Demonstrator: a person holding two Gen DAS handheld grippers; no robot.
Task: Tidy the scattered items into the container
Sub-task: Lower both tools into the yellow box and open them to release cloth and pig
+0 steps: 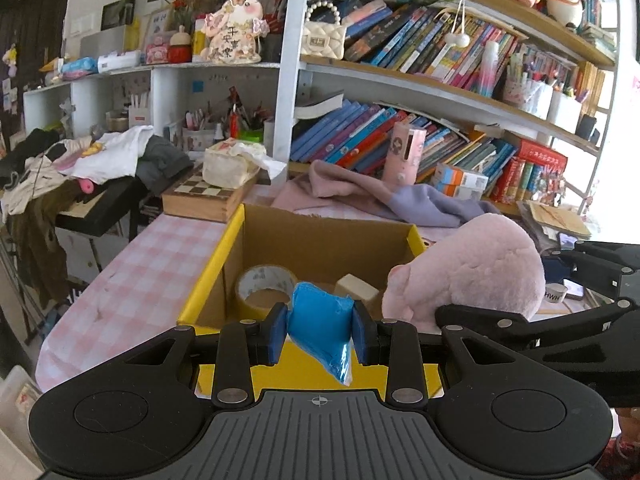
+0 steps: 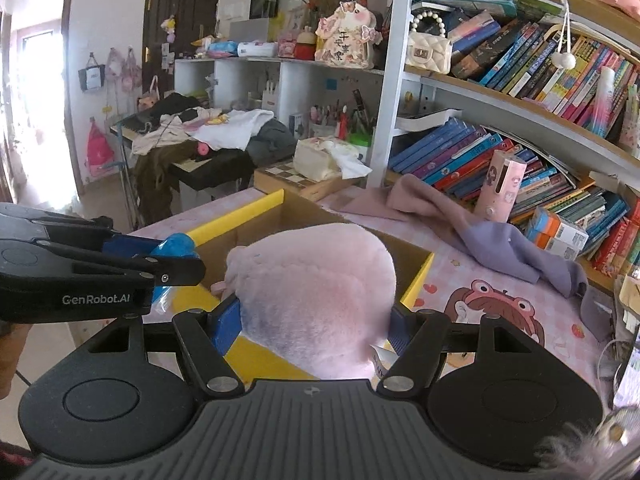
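Blue packet (image 1: 320, 322) pinched in left gripper (image 1: 320, 330) over box (image 1: 208, 280); right gripper (image 2: 316, 324) clamps pink plush (image 2: 316, 284) — beside it.

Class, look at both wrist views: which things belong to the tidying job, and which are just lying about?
Part of the job:
cardboard box
blue packet in left gripper
pink plush toy in right gripper
tape roll and cream block, already boxed

Lying about:
purple cloth
chessboard box
shelf books

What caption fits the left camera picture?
Left gripper holds a blue packet over the cardboard box.
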